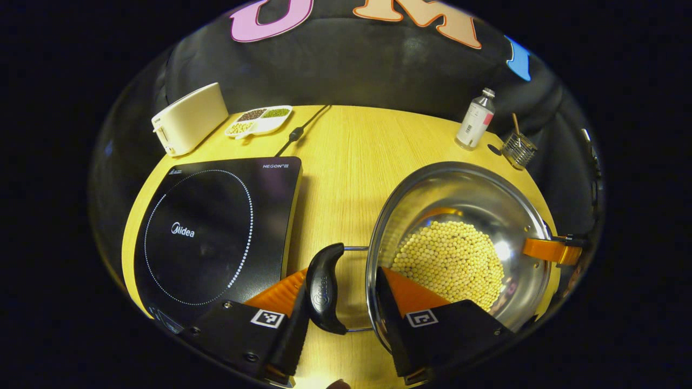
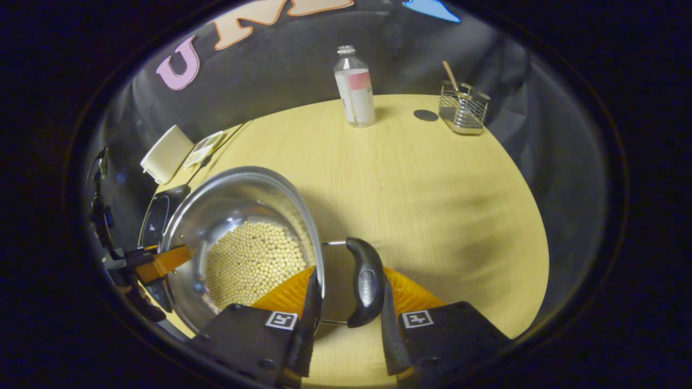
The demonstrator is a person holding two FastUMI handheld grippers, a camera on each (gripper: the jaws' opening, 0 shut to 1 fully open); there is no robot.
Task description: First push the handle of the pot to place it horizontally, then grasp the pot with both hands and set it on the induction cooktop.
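Straddling one side handle each, the left gripper and right gripper stood spread, unclenched. One steel pot of yellow beans sat on the table beside the one induction cooktop. Behind stood one bottle, one toaster and one wire basket.

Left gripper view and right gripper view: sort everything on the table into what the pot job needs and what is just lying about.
Needed for the job:
pot holding yellow beans
left pot handle
right pot handle
induction cooktop
left gripper
right gripper

Just lying about:
toaster
divided dish of beans
bottle
wire holder
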